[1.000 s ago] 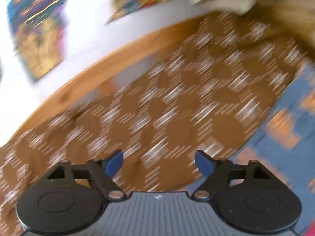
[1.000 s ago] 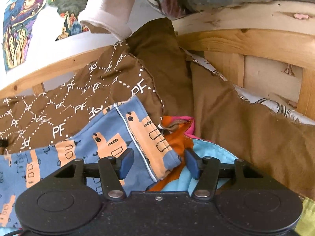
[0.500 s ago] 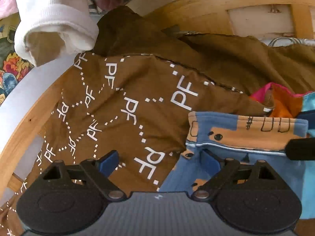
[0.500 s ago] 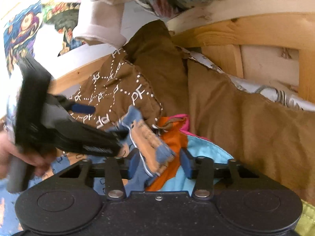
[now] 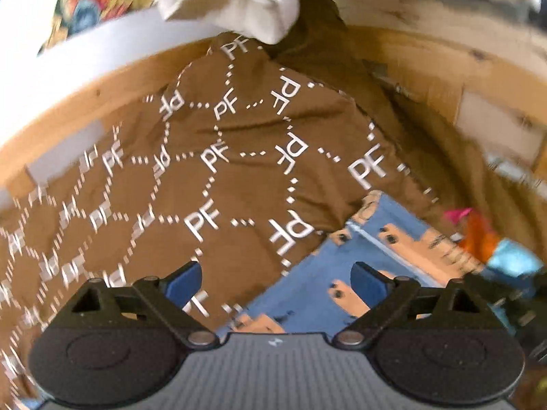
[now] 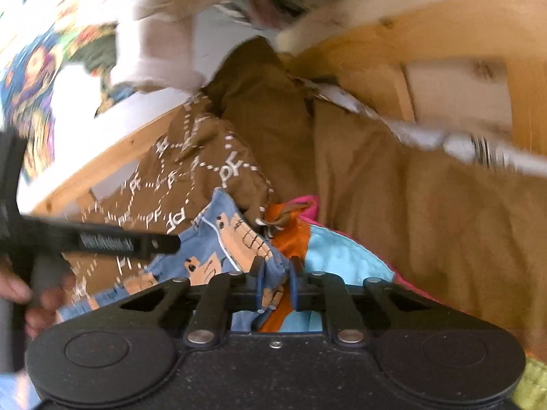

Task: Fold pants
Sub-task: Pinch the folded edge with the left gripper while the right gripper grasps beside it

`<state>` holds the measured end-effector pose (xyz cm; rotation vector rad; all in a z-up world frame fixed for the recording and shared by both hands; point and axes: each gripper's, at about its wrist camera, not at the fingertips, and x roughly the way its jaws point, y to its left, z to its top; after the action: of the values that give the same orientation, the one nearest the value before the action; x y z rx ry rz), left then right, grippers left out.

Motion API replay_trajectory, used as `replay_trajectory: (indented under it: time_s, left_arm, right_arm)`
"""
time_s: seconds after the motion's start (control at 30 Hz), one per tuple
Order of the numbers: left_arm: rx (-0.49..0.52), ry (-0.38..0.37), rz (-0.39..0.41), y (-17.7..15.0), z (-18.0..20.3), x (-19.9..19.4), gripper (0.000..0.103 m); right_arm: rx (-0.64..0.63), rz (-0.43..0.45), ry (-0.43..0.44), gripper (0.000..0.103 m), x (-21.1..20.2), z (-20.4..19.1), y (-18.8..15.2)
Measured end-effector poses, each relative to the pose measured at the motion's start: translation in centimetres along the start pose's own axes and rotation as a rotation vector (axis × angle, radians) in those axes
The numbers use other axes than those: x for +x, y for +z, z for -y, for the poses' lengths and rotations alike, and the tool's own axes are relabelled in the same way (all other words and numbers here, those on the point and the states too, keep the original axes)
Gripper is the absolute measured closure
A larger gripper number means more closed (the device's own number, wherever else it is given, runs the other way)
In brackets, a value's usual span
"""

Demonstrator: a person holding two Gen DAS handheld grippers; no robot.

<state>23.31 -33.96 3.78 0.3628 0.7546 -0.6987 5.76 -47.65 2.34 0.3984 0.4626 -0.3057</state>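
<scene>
while the right hand-held gripper (image 6: pixel 276 273) pinches the blue pants (image 6: pixel 218 239) at a corner, the left hand-held gripper (image 5: pixel 276 278) hovers wide open just above their leftward-running length.

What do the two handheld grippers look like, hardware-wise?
Left gripper: blue finger pads, black linkage arms with silver pivot pins, round black side housings, ribbed grey body with a small white logo. Right gripper: same black linkages, speckled black body. Side on, the left unit shows white lettering, unreadable.

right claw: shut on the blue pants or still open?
Shut on them. In the right wrist view the right claw has its fingers pinched together, with a bunched edge of the blue pants between them.
</scene>
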Motion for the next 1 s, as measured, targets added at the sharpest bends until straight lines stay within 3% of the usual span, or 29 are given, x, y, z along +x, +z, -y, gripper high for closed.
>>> replay_trajectory:
  time_s: [0.2,0.3,0.43,0.5,0.6,0.67,0.77,0.83,1.0]
  left_arm:
    - [-0.245,-0.265,-0.057,-0.1,-2.8,-2.1,0.003]
    - [-0.318,-0.345,-0.089,-0.7,-3.8,-2.0,0.003]
    - [-0.309,-0.386,-0.117,-1.3,-4.1,-2.1,0.004]
    - [-0.302,-0.388,-0.119,-1.8,-4.1,-2.2,0.012]
    - [-0.306,-0.359,-0.13,-2.5,-4.3,-1.5,0.036]
    - [-0.329,-0.356,-0.137,-2.9,-4.9,-1.3,0.061]
    - [-0.367,-0.354,-0.13,-3.6,-5.9,-1.7,0.077]
    - [-0.382,-0.348,-0.119,-4.2,-6.8,-2.3,0.086]
    - [-0.425,-0.327,-0.079,-6.7,-9.5,-4.9,0.088]
  right_arm:
    - [-0.334,0.082,0.017,0.089,-1.7,-5.2,-1.4]
    - [-0.489,0.104,0.036,0.089,-2.3,-7.6,-2.7]
    - [-0.678,0.116,0.066,0.089,-2.9,-10.2,-4.8]
    - [-0.752,0.116,0.087,0.089,-3.1,-11.2,-5.6]
    - [-0.823,0.112,0.112,0.089,-3.3,-12.3,-6.6]
    - [-0.851,0.107,0.122,0.089,-3.6,-12.6,-7.2]
    - [-0.889,0.104,0.127,0.089,-4.0,-13.1,-7.9]
    - [-0.909,0.107,0.132,0.089,-4.2,-13.4,-8.2]
    - [-0.928,0.118,0.205,0.089,-4.9,-14.7,-9.0]
